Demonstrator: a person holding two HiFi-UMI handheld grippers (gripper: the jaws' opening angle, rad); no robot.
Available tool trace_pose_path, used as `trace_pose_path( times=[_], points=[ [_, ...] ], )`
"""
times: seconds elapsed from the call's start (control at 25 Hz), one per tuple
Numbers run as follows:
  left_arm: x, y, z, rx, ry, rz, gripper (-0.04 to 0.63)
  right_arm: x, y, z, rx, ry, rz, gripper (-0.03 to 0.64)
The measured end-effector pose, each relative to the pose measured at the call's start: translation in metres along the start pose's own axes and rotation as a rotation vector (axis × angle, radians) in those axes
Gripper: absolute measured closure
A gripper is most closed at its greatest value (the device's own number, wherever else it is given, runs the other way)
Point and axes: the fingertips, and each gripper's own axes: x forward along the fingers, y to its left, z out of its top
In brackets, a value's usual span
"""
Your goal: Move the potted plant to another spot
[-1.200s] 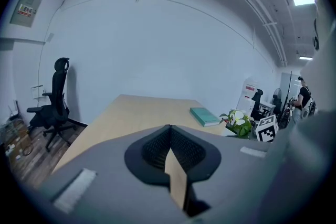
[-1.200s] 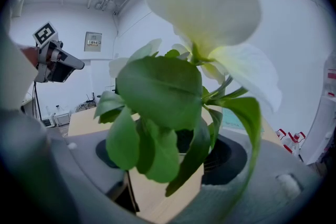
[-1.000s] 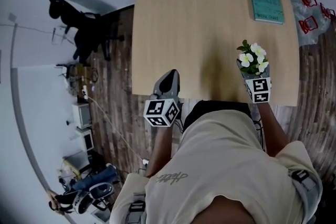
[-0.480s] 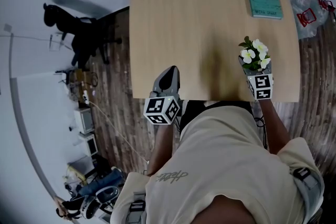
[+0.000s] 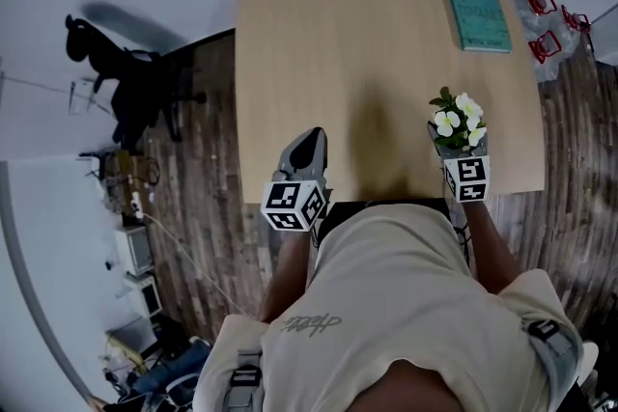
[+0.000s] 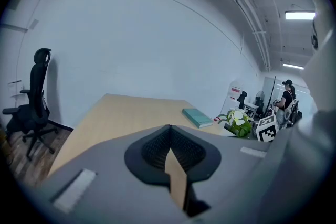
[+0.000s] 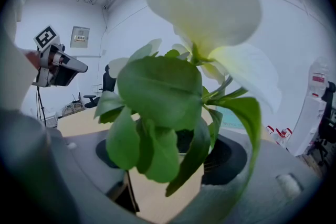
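The potted plant (image 5: pixel 455 122), white flowers over green leaves, is at the wooden table's (image 5: pixel 367 34) near right corner, with my right gripper (image 5: pixel 458 150) shut on it. In the right gripper view its leaves and a big white bloom (image 7: pixel 173 97) fill the space between the jaws; the pot itself is hidden. My left gripper (image 5: pixel 310 140) hovers at the table's near edge, left of the middle. It is shut with nothing in it, and its jaws meet in a line (image 6: pixel 169 131). From the left gripper view the plant (image 6: pixel 238 122) shows far off to the right.
A teal book (image 5: pixel 477 14) lies at the table's far right. A black office chair (image 5: pixel 126 92) stands on the wood floor to the left. Red wire items (image 5: pixel 546 43) lie on the floor past the table's right edge. A person (image 6: pixel 287 99) stands in the far background.
Both grippers have shifted slightly along the table's near edge. The right gripper keeps its hold on the plant, and the left stays shut.
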Motion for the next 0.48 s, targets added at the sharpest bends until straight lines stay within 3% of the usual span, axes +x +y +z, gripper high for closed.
trace_pose_path(
  times=[0.28, 0.48],
  points=[
    [-0.032, 0.074, 0.003, 0.034, 0.017, -0.015, 0.577, 0.010, 0.047, 0.018, 0.036, -0.012, -0.082, 0.270],
    [-0.044, 0.111, -0.004, 0.022, 0.004, -0.029, 0.577, 0.018, 0.083, 0.032, 0.008, -0.019, -0.094, 0.270]
  ],
)
